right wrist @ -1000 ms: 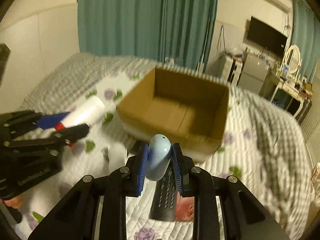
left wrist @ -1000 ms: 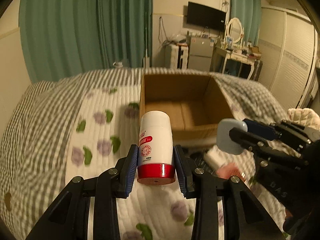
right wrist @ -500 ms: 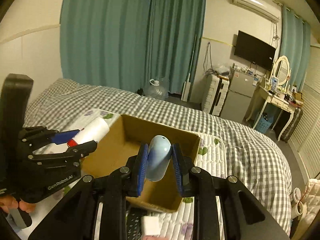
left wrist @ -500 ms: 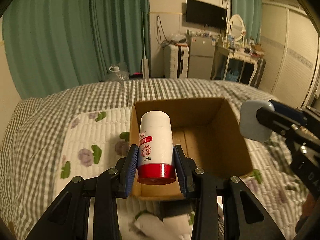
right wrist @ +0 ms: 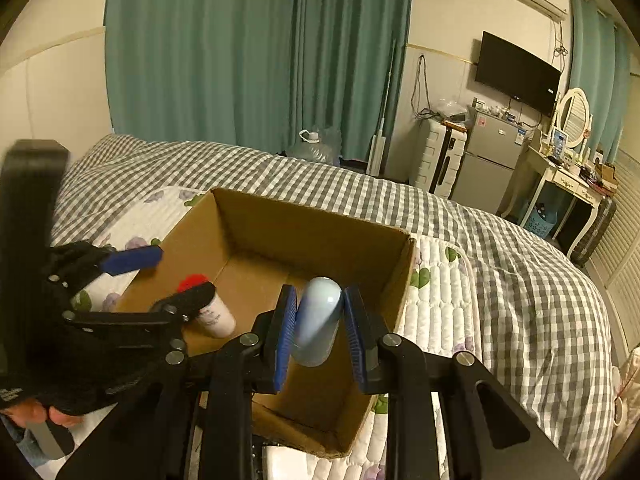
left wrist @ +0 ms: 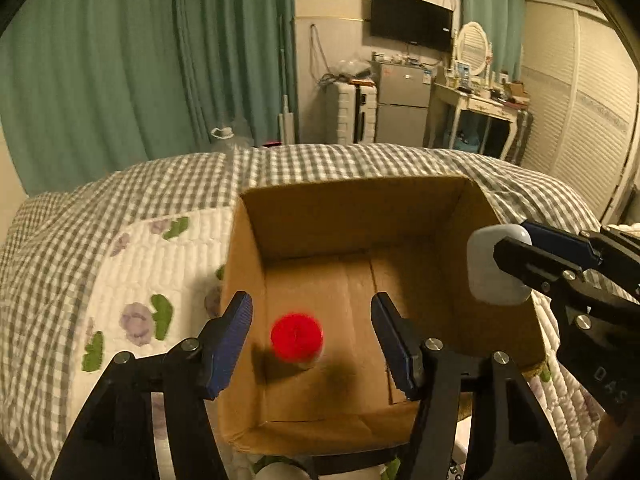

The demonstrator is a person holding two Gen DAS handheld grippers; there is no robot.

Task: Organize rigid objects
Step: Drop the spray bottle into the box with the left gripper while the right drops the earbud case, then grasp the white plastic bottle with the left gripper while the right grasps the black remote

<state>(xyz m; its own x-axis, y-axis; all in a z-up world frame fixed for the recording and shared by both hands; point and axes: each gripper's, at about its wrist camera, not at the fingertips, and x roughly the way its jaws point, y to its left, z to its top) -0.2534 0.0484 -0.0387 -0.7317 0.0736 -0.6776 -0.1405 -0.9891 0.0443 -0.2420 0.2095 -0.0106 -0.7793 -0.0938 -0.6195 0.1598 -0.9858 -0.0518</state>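
An open cardboard box [left wrist: 352,208] stands on the bed. My left gripper [left wrist: 310,308] hangs over its near left part; its jaws are opening and touch nothing. Below them a white bottle with a red cap [left wrist: 296,336] is blurred, loose inside the box, red end towards me. In the right wrist view the bottle [right wrist: 214,316] lies tilted near the box's left wall, partly hidden by the left gripper [right wrist: 182,272]. My right gripper [right wrist: 320,300] is shut on a pale blue rounded object [right wrist: 318,320], like a computer mouse, above the box's near right side. The left wrist view shows that object [left wrist: 486,268] too.
The bed has a grey checked cover [right wrist: 500,264] and a white quilted mat with a flower print [left wrist: 132,280] under the box. A white item [right wrist: 288,464] lies just before the box's near edge. Beyond the bed are green curtains, a small fridge [left wrist: 404,108] and a dressing table.
The left gripper has opened and the bottle has dropped out of it into the box. Both grippers have moved forward to stand over the box. The right one keeps its hold.
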